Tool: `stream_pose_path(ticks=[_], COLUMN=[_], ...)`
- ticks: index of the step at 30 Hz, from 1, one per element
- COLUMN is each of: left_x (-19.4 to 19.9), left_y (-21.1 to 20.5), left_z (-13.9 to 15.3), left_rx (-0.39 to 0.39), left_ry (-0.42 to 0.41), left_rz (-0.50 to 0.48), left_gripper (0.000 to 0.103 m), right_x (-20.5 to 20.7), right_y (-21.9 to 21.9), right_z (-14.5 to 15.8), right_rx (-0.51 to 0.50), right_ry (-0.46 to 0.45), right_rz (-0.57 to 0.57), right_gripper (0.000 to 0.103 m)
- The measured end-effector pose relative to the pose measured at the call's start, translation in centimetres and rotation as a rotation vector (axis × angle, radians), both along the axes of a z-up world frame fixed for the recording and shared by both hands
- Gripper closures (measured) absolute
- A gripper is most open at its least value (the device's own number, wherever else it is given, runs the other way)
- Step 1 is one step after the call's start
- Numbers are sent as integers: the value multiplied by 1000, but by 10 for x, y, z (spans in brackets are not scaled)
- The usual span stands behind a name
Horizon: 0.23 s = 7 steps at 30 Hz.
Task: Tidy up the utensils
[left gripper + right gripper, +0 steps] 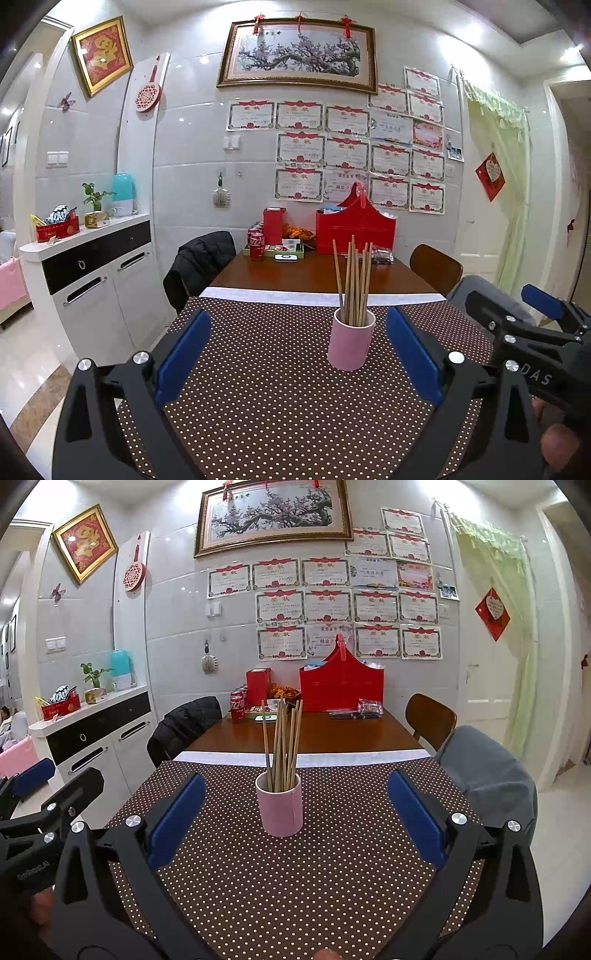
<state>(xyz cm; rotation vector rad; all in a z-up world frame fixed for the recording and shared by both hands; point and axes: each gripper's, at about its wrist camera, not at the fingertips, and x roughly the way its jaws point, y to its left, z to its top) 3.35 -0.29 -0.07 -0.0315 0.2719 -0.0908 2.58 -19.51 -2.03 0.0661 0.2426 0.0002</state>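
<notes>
A pink cup (351,339) with chopsticks (355,280) standing in it is on the dotted tabletop (277,406), in the centre of both frames. The left gripper (297,354) and the right gripper (295,819) have jaws released wide, grasping nothing, apart from the cup.

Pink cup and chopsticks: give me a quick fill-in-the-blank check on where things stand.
1. The chopsticks stand in a ____ cup.
2. The cup rests on a ____ cloth.
3. Both grippers' jaws are ____.
4. Behind the cloth, red ____ stand on the table.

Missing: pink; polka-dot; open; cans
</notes>
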Motion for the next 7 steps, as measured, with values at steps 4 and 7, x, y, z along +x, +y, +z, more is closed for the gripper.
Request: stream_pose_path(ticks=[4,7], left_x=[3,3], left_y=[2,4], left_z=[-1,-1], left_rx=[-5,-5], left_ry=[14,13], left_rz=[19,35], left_gripper=[8,8], right_x=[0,0], right_y=[1,1], right_z=[0,1], right_rx=[-1,0], right_ry=[1,0], right_rz=[5,8], right_gripper=[6,6])
